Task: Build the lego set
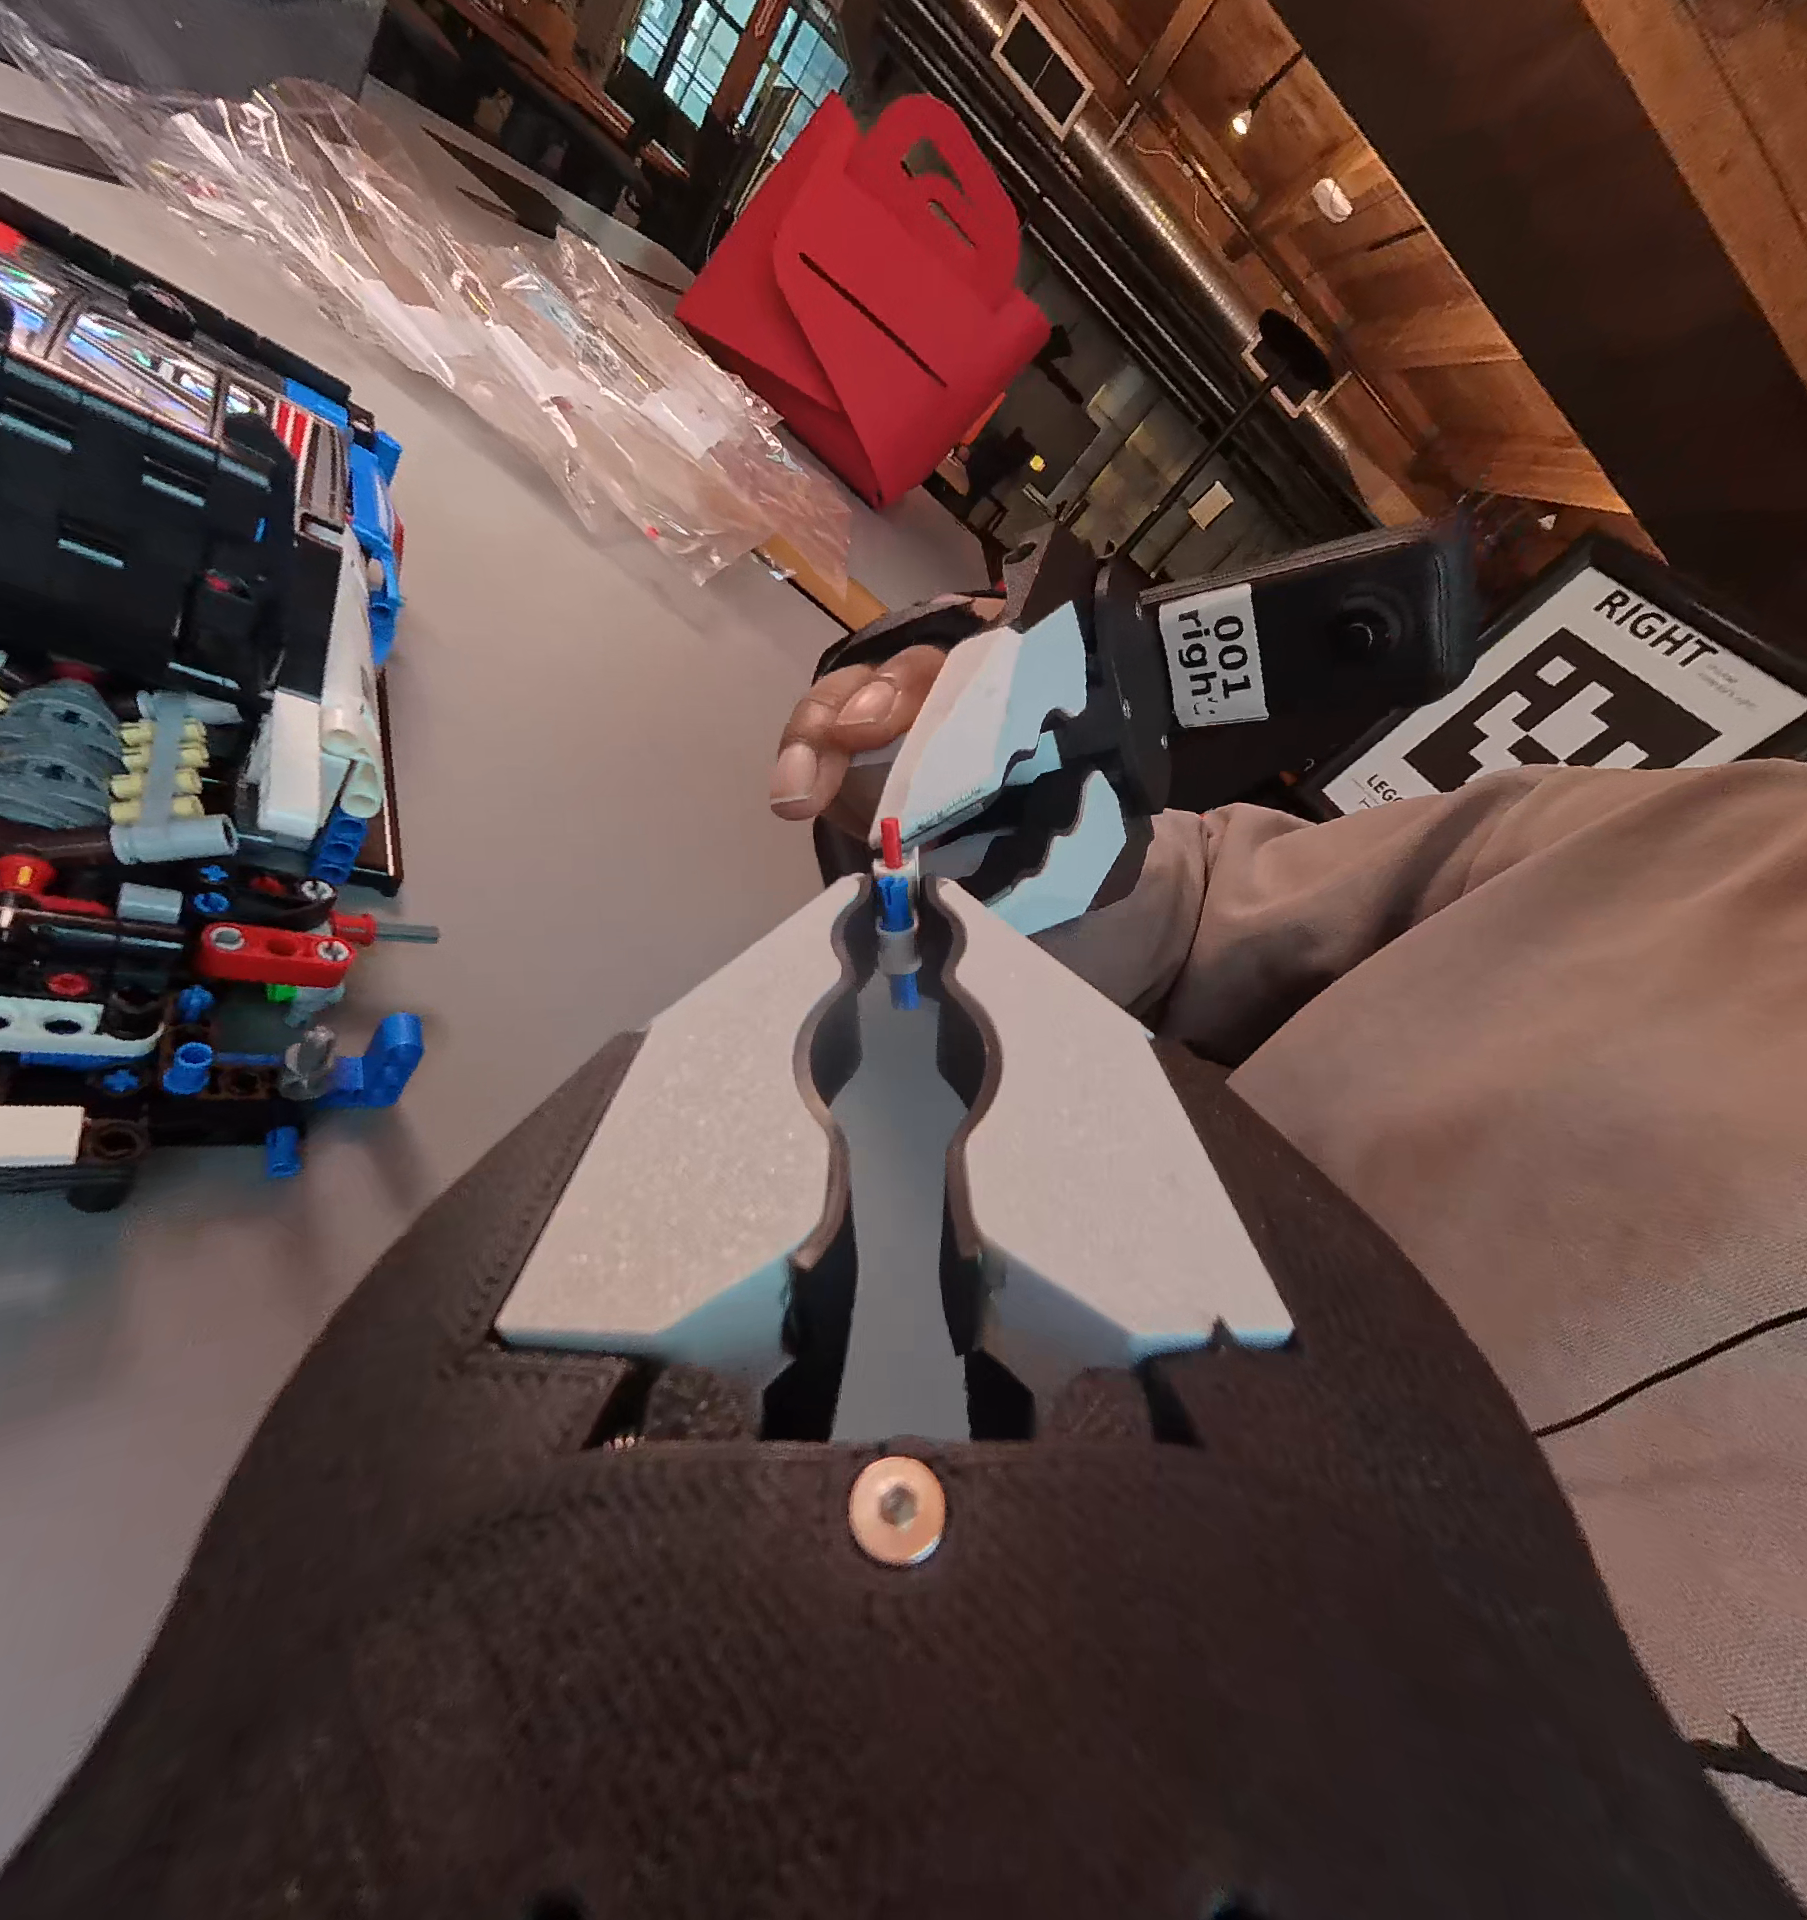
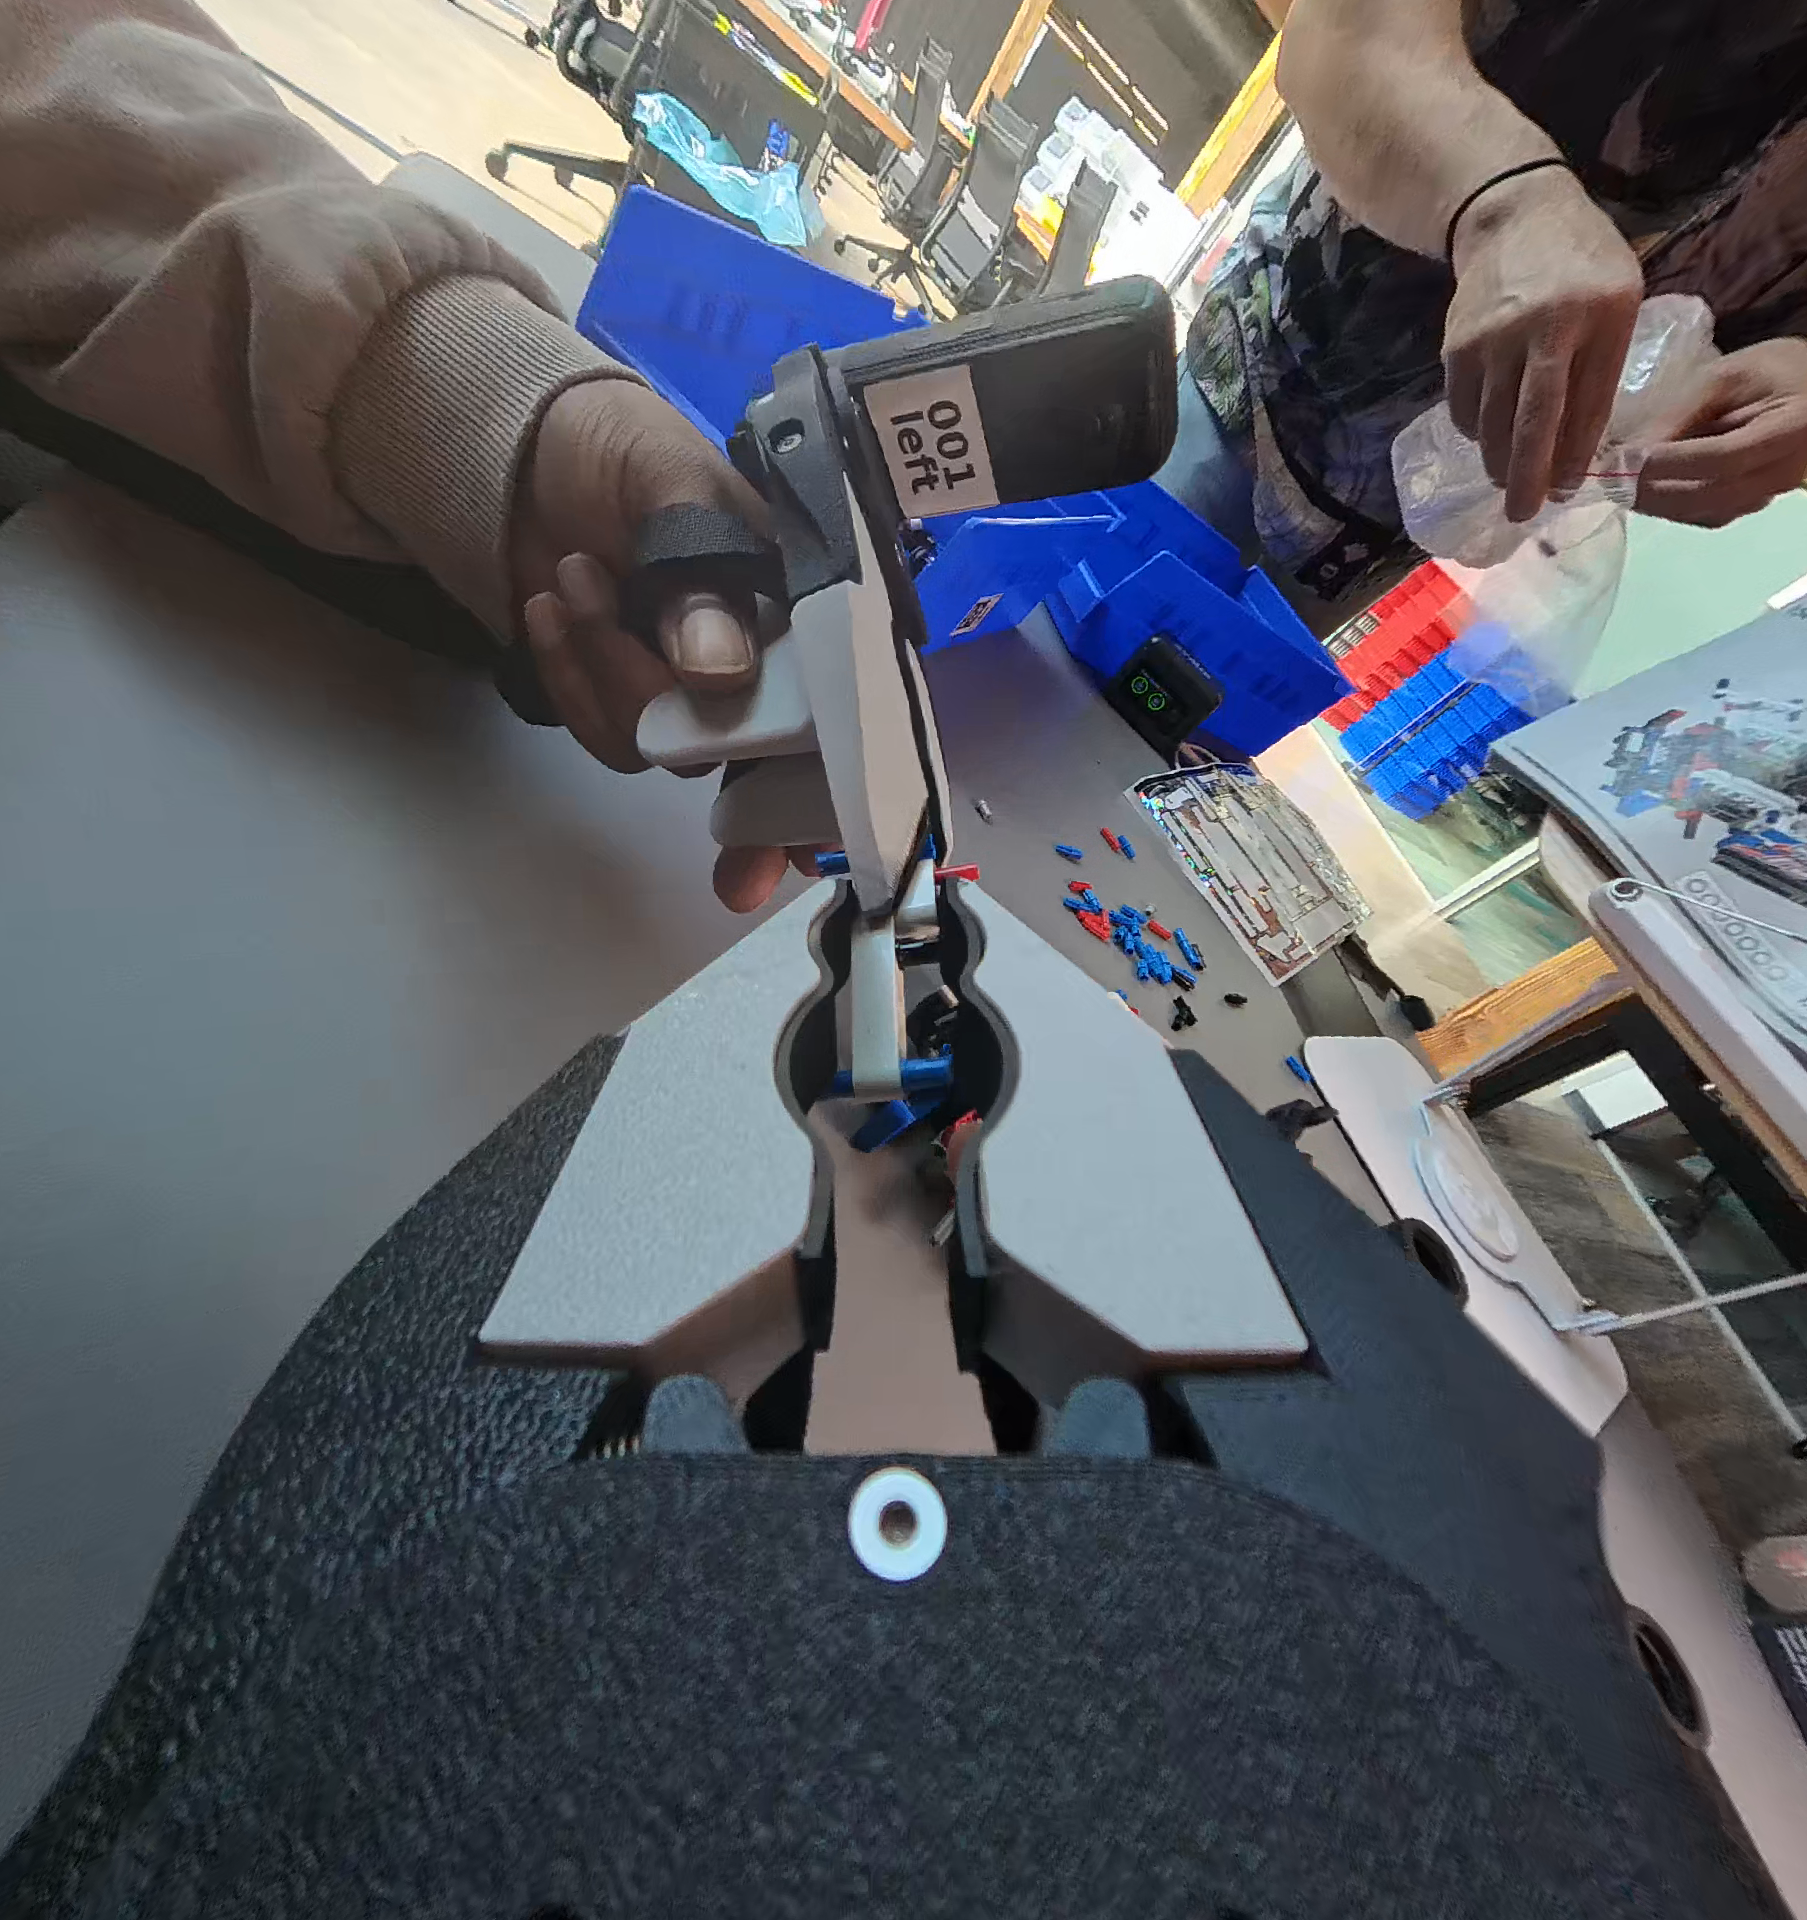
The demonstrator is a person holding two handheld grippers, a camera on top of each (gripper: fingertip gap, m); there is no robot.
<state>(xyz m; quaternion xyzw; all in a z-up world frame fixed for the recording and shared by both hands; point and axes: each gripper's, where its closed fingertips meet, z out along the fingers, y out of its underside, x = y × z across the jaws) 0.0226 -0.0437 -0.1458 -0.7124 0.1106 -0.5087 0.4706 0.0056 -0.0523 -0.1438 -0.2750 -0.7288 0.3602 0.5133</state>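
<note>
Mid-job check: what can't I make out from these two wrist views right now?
- Left wrist view: the red pin seat in the small grey beam, hidden by the left gripper fingertips.
- Right wrist view: the right gripper contact point, blocked by the left gripper.
- Left wrist view: the car model, cut off by the frame edge.
- Right wrist view: the loose pins, too small to sort.

Table [image 1: 587,727]: smooth matt grey. Bags [image 1: 525,343]: clear crinkled plastic. Lego model [image 1: 151,675]: glossy plastic. Sleeve [image 1: 1501,935]: beige cloth. Left gripper [image 1: 891,894]: rough black print.
</note>
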